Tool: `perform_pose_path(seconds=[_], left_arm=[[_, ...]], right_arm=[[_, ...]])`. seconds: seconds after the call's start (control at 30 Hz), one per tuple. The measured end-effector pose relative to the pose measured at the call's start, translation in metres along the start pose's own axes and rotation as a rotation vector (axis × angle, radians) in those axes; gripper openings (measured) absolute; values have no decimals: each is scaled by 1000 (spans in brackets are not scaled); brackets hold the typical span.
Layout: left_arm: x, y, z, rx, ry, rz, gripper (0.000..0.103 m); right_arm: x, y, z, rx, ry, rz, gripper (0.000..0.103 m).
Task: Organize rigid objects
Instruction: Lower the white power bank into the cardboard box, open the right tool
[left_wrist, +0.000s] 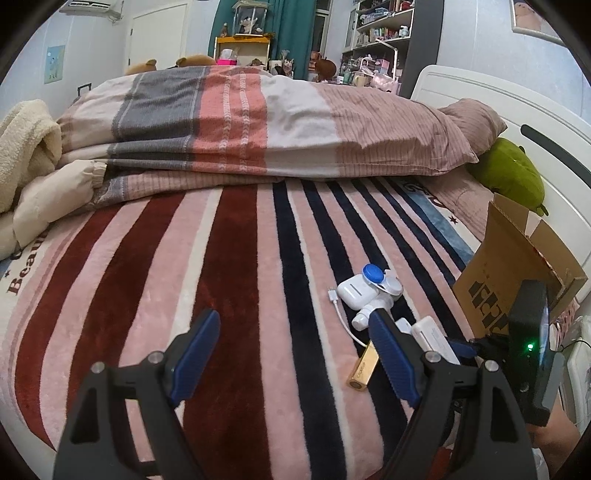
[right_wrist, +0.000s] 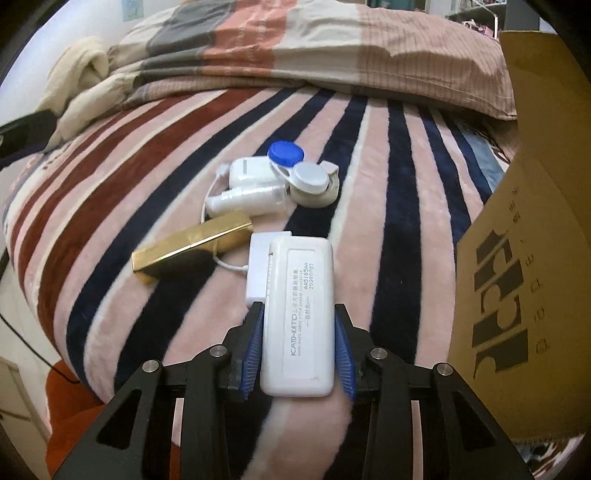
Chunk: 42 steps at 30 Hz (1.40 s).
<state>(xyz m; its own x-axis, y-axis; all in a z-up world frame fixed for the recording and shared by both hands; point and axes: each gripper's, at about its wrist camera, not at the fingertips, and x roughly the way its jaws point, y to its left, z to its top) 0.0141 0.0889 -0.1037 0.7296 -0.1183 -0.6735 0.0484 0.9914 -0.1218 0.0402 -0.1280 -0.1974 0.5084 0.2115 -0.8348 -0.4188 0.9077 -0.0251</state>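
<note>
My right gripper (right_wrist: 299, 325) is shut on a white KATO-KATO case (right_wrist: 298, 317), held between the blue pads just above the striped blanket. A white charger block (right_wrist: 257, 269) with a cable lies beside it. Further on lie a gold bar-shaped case (right_wrist: 192, 249), a white tube (right_wrist: 245, 197), a white earbud case (right_wrist: 249, 171) and a blue-and-grey contact lens case (right_wrist: 299, 173). My left gripper (left_wrist: 291, 325) is open and empty above the blanket, left of the same cluster (left_wrist: 369, 291). The right gripper's body (left_wrist: 528, 332) shows at the right of the left wrist view.
An open cardboard box (right_wrist: 524, 288) stands on the bed to the right of the objects; it also shows in the left wrist view (left_wrist: 509, 273). A folded duvet (left_wrist: 258, 122) and pillow lie across the far bed. A green plush (left_wrist: 509, 173) rests by the white headboard.
</note>
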Motion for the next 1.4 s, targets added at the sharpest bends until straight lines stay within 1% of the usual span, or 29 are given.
perform_pose_path(seconds=[0.1,0.2,0.3,0.37,0.47,0.53,0.6,0.67,0.7,0.73,0.77,0.83,1.0,1.07,1.1,1.17,1.27,1.33,1.4], left_arm=[[-5,-2,1,2,0,-22,80],[-10,-5,4,-6,-5,-60,80],[-17,-11,9,-3,-9,-111,80],[-23,-17,13,-2,-11,-163,80],[-33,-29,23,10,-23,-238,80],[-40,-40,34,18,-34,-293,80],[-46,-54,45,35,-46,-336,75],[-49,-73,58,61,-50,-383,56],[-49,-80,62,72,-49,-394,51],[-48,-92,68,88,-51,-425,39],[-47,-105,74,105,-52,-466,31],[-44,-129,82,137,-59,-476,31],[-17,-195,99,215,-14,-530,31],[-2,-224,104,248,18,-554,31],[4,-231,105,255,30,-562,31],[21,-252,107,265,83,-583,31],[39,-271,106,277,133,-591,31],[47,-278,104,277,155,-588,32],[52,-281,101,284,170,-570,33]], right_arm=[[0,2,4,-24,-10,-7,31],[-19,9,8,-74,-64,9,31],[-47,17,20,-103,-141,68,31],[-68,26,29,-136,-194,114,31],[-100,36,41,-183,-261,215,31],[-118,42,49,-218,-304,254,31],[-131,43,53,-232,-331,278,31],[-145,36,58,-231,-354,321,31],[-149,31,59,-226,-363,331,31],[-154,23,60,-220,-375,337,31],[-159,14,60,-210,-389,337,31],[-166,-7,59,-183,-402,326,31],[-176,-70,51,-94,-409,294,31],[-177,-96,46,-54,-393,274,31],[-176,-107,44,-37,-383,266,31],[-174,-130,40,-6,-355,242,31],[-166,-154,35,23,-299,214,31],[-160,-163,33,30,-263,197,31],[-155,-169,31,32,-239,185,31]])
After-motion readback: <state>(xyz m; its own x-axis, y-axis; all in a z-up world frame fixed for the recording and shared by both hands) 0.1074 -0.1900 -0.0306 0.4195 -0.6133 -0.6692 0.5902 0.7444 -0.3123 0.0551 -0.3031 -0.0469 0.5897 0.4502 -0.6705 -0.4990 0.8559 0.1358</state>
